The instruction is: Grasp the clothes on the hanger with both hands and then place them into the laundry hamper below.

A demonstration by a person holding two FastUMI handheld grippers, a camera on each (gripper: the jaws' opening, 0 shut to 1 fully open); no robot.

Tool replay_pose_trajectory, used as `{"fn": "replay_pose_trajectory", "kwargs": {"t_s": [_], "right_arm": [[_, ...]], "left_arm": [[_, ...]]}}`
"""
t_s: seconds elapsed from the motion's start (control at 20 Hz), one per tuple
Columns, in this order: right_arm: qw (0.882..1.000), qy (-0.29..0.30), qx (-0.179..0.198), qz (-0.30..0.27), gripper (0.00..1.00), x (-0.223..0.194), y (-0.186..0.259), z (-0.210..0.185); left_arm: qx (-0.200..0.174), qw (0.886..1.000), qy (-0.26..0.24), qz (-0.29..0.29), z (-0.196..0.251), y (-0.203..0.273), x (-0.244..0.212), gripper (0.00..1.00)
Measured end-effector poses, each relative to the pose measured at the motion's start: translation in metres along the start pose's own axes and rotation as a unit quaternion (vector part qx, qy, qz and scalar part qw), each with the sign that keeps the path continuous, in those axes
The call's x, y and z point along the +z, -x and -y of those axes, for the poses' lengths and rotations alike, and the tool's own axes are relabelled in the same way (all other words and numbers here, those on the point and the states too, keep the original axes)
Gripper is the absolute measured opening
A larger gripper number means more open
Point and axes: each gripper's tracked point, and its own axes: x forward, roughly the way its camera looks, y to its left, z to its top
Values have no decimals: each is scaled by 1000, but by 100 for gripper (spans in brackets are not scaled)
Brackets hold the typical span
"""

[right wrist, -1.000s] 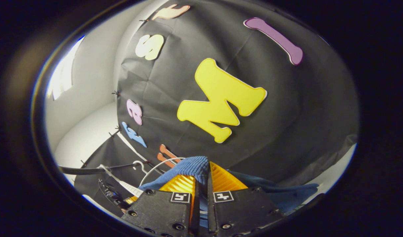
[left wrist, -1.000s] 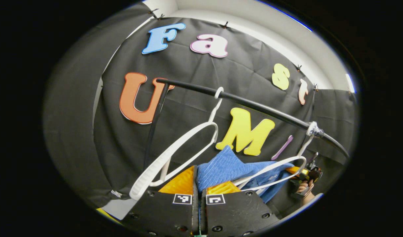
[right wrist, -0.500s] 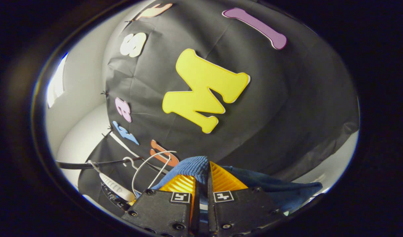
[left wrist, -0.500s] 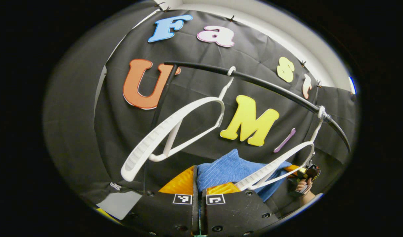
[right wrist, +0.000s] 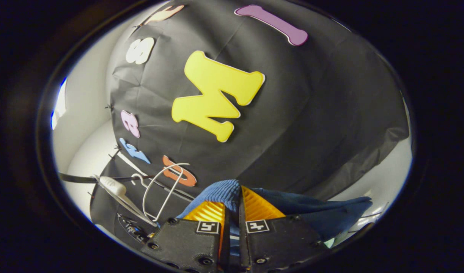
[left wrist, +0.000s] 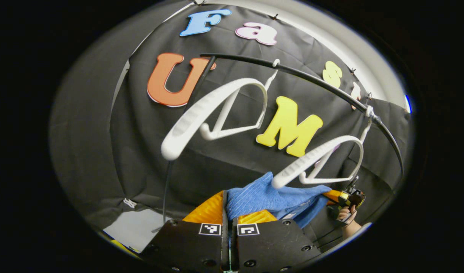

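A blue ribbed garment [left wrist: 266,197] stretches between both grippers, below two bare white hangers. My left gripper [left wrist: 228,206] is shut on one end of the cloth at the bottom of the left gripper view. The right gripper [left wrist: 343,197], held by a hand, grips the far end there. In the right gripper view my right gripper [right wrist: 232,203] is shut on a fold of the blue garment [right wrist: 319,214], which trails off to the right. The nearer white hanger [left wrist: 319,157] and the farther white hanger [left wrist: 213,110] dangle from the black rail [left wrist: 315,81].
The black rail's upright pole [left wrist: 167,178] stands at the left of the left gripper view. A pale floor patch [left wrist: 137,229] lies beneath it. In the right gripper view the white hangers [right wrist: 156,189] and the rail [right wrist: 80,178] sit at lower left.
Both grippers have dropped with the blue garment; the rail and hangers have risen in the left gripper view. The garment has slipped free of the nearer hanger, which swings empty.
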Motion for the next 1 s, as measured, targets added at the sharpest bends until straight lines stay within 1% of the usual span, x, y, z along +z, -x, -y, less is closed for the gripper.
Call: {"fn": "replay_pose_trajectory", "kwargs": {"t_s": [0.25, 0.55, 0.7, 0.85, 1.0], "right_arm": [[1000, 1, -25, -12, 12, -31, 14, 16], [999, 11, -47, -16, 12, -65, 29, 21], [999, 17, -47, -21, 12, -87, 45, 17], [998, 26, -46, -34, 11, -114, 54, 8], [997, 44, -35, -56, 11, -142, 54, -12]], "left_arm": [[8, 1000, 12, -11, -11, 16, -26, 2], [7, 1000, -4, -21, -6, 38, -54, 2], [-4, 1000, -13, -28, 7, 48, -68, 2], [-25, 999, -25, -36, 27, 57, -79, 2], [-45, 997, -45, -41, 50, 66, -87, 2]]}}
